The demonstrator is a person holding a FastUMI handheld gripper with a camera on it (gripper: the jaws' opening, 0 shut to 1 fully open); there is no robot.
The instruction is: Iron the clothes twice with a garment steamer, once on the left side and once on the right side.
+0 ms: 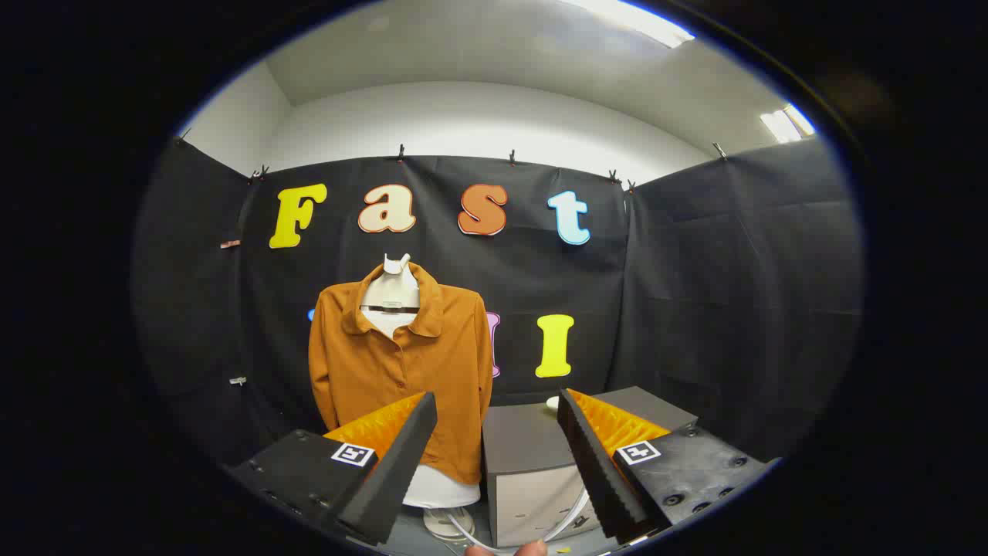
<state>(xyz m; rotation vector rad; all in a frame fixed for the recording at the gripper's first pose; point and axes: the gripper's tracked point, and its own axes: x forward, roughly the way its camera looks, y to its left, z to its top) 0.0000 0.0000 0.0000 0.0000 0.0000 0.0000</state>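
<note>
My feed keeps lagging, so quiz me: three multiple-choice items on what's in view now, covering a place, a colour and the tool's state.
1. Where is the shirt?
A. On a mannequin torso beside the grey cabinet
B. Folded on the cabinet
C. Between the fingers

2. What colour is the shirt?
A. Blue
B. Orange-brown
C. White

3. What state is the tool in?
A. Shut on the shirt
B. Shut on a cable
C. Open, holding nothing

Answers: 1 A, it hangs on the mannequin torso next to the grey cabinet; 2 B, its cloth is orange-brown; 3 C, the fingers stand wide apart.

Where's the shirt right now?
The orange shirt hangs on a white mannequin beyond the open claw, behind its left finger, beside the grey cabinet.
</note>
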